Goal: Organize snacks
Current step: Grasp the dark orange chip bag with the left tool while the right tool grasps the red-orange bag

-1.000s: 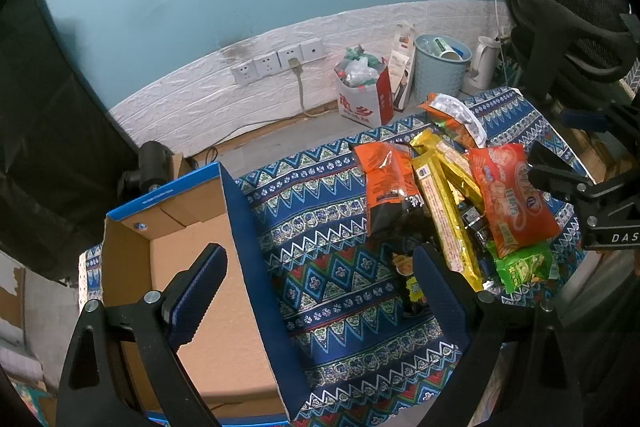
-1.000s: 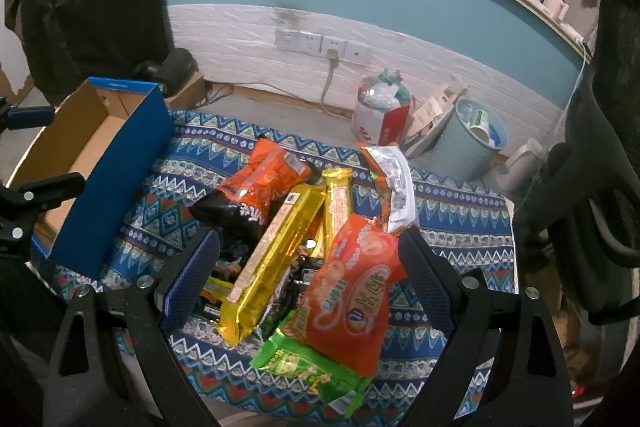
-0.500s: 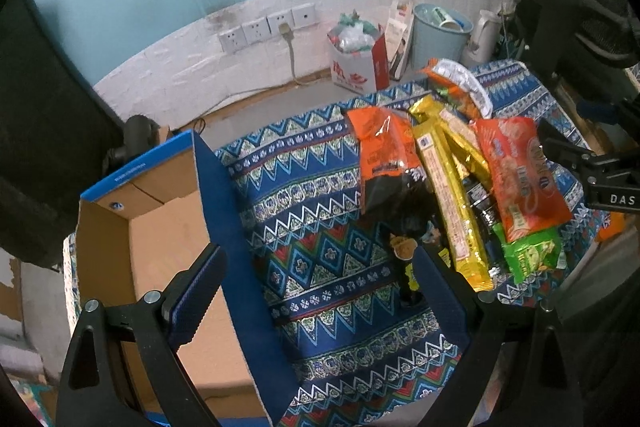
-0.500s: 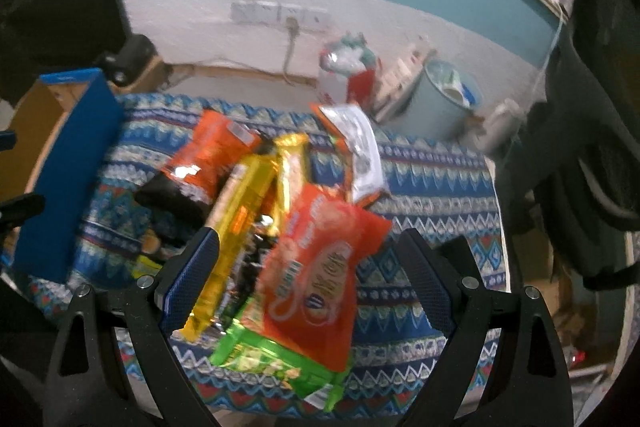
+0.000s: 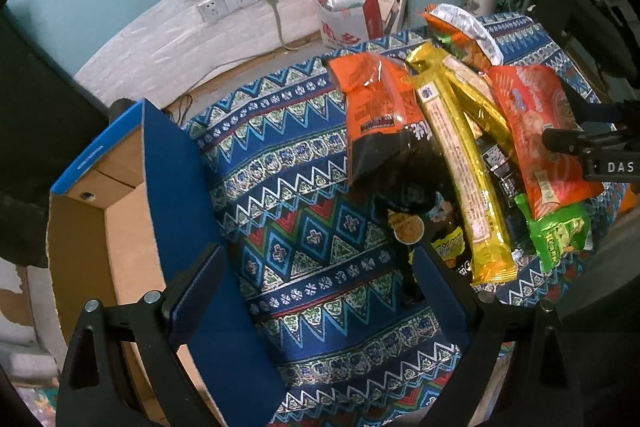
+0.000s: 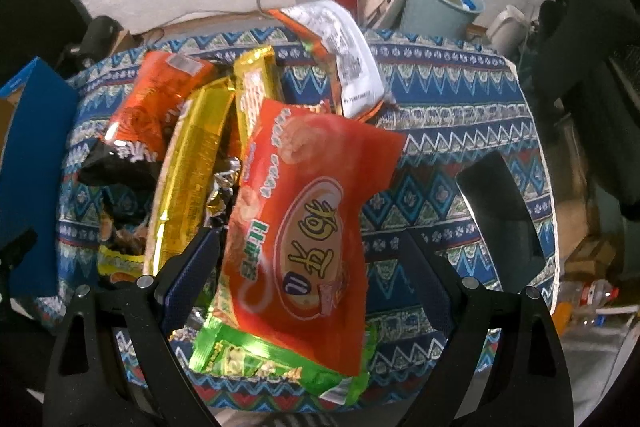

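The red snack packet [image 6: 308, 227] lies on top of the heap of snacks, at the near right of the patterned cloth [image 6: 448, 115]; it overlaps a green packet [image 6: 256, 355] at its near end and rests beside two long gold packets [image 6: 192, 163], with an orange-and-black bag [image 6: 148, 111] further left and a silver-backed packet [image 6: 348, 55] at the far end. The right gripper [image 6: 308, 275] hangs over the red packet with its jaws wide apart, straddling it and holding nothing; this looks like the approach to a first pick. The next move calls for lowering, then closing across the packet's width without catching the green one beneath. The left gripper [image 5: 320, 283] is also spread wide and empty, above bare cloth; the open cardboard box [image 5: 120, 211], blue-walled, stands at the left with nothing visible inside, likely where the snacks belong.
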`<state>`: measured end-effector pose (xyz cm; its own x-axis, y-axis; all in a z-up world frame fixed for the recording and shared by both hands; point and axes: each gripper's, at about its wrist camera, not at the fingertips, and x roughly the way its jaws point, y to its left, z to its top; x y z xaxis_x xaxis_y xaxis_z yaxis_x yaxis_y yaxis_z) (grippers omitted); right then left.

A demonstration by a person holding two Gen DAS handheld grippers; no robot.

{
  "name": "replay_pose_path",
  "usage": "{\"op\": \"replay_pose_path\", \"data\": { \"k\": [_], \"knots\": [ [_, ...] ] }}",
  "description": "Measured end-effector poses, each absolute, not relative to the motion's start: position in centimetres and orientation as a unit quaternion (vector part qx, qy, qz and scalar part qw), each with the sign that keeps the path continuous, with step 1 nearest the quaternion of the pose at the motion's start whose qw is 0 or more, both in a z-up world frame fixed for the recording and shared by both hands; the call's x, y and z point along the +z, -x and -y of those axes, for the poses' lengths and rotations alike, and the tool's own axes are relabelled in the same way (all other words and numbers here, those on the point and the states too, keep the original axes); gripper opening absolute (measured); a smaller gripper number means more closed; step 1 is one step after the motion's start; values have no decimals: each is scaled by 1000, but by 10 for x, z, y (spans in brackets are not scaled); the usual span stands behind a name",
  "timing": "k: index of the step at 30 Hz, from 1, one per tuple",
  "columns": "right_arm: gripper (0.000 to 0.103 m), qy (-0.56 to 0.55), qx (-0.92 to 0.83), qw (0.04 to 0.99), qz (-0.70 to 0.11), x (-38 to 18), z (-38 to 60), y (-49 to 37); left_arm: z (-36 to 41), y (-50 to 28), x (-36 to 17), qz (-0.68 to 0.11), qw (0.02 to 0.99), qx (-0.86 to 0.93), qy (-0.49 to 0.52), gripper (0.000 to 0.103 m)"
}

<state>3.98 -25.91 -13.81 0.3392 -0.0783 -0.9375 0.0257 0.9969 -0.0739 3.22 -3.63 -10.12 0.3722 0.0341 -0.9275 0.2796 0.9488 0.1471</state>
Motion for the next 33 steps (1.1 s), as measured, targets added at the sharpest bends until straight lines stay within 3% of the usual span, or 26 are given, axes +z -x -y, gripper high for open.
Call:
{"op": "replay_pose_path", "data": {
  "k": [17, 20, 23, 33],
  "knots": [
    [88, 67, -21, 797, -601, -178, 246, -59, 33, -60, -128, -590, 801, -58, -82, 95],
    [65, 90, -10, 802, -591, -175, 242, -58, 34, -64, -128, -581, 808, -48, -84, 95],
    [56, 108, -6, 806, -581, -168, 240, -54, 36, -71, -125, -577, 811, -45, -81, 95],
    [53, 114, -4, 832, -544, -140, 254, -56, 58, -105, -111, -564, 821, -45, -77, 95]
  ]
}}
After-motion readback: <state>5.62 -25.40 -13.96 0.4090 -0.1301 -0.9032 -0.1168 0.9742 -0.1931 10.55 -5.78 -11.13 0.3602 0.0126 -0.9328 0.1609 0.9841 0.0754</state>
